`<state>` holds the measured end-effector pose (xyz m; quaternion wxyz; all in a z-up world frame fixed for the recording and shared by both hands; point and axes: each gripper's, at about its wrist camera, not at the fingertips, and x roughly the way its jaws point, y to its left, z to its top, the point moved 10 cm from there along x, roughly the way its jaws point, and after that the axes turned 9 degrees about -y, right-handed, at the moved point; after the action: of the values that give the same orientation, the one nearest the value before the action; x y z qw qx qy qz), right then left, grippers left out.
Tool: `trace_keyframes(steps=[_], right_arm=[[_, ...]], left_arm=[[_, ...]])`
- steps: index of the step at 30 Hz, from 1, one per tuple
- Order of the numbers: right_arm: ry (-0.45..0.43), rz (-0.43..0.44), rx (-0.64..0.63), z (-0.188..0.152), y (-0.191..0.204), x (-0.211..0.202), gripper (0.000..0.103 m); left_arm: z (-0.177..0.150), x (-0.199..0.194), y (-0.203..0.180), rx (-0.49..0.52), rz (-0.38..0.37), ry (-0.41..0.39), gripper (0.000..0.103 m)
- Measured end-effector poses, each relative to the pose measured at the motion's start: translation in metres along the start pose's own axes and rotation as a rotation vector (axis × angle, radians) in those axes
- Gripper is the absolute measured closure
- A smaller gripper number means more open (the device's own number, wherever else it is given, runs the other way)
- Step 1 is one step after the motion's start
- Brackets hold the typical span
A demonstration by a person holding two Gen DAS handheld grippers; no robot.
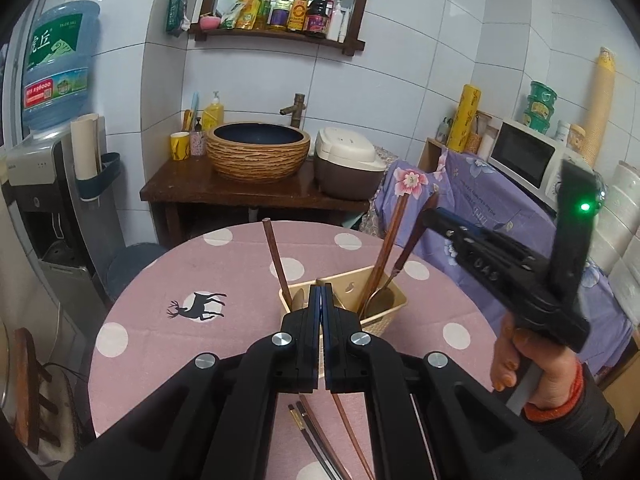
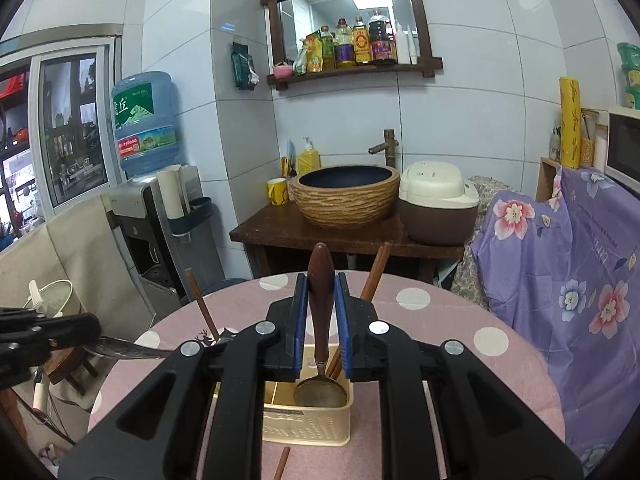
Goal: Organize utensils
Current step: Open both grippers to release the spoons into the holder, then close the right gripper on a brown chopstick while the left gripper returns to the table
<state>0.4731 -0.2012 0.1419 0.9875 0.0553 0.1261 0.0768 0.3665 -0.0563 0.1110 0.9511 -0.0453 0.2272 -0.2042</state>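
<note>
Lowering our wooden-handled spoon (image 2: 320, 320) bowl-first into the beige utensil caddy (image 2: 308, 420).
Right gripper (image 2: 321, 320) fingers pinch its handle upright so it drops in; left gripper (image 1: 321, 308) fingers pressed together, empty.

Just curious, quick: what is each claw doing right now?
Left claw: shut, apparently pinching a thin metal utensil.
Right claw: shut on the wooden-handled spoon.

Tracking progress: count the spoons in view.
2. Wooden-handled metal spoon in jaws of right gripper, reaching into beige plastic basket; metal spoon bowl beside left gripper. More may be hidden.
</note>
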Motion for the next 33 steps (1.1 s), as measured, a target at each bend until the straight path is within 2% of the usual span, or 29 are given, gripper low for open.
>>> trace_keyframes(steps=[4,10,13,20,22,23,24,25,27,30,33], right_arm=[[0.021,0.004,-0.007,-0.013,0.004,0.005,0.089],[0.060,0.007,0.000,-0.038,0.006,0.010,0.089],[0.084,0.006,0.001,-0.051,0.007,0.014,0.089],[0.080,0.014,0.009,-0.063,0.005,0.015,0.089],[0.081,0.018,0.015,-0.064,0.004,0.016,0.088],[0.082,0.017,0.020,-0.065,0.003,0.015,0.088],[0.085,0.018,0.025,-0.065,0.002,0.015,0.082],[0.085,0.022,0.032,-0.066,0.000,0.013,0.068],[0.057,0.017,0.046,-0.064,-0.005,0.006,0.049],[0.021,-0.004,0.019,-0.064,-0.007,-0.011,0.049],[0.020,-0.006,-0.023,-0.076,-0.002,-0.028,0.048]], left_arm=[[-0.009,0.010,-0.003,0.023,0.026,0.012,0.101],[-0.039,0.052,-0.002,0.007,0.048,0.083,0.101],[-0.040,0.063,0.002,0.027,0.098,0.049,0.101],[-0.040,0.079,0.008,-0.024,0.098,0.041,0.101],[-0.043,0.084,0.009,-0.043,0.092,0.050,0.098],[-0.045,0.085,0.009,-0.055,0.088,0.055,0.095],[-0.046,0.084,0.009,-0.063,0.082,0.055,0.083],[-0.047,0.082,0.009,-0.069,0.078,0.048,0.066],[-0.047,0.071,0.009,-0.074,0.084,0.011,0.051],[-0.050,0.049,0.008,-0.056,0.102,-0.046,0.043],[-0.067,0.029,0.010,-0.051,0.119,-0.064,0.024]])
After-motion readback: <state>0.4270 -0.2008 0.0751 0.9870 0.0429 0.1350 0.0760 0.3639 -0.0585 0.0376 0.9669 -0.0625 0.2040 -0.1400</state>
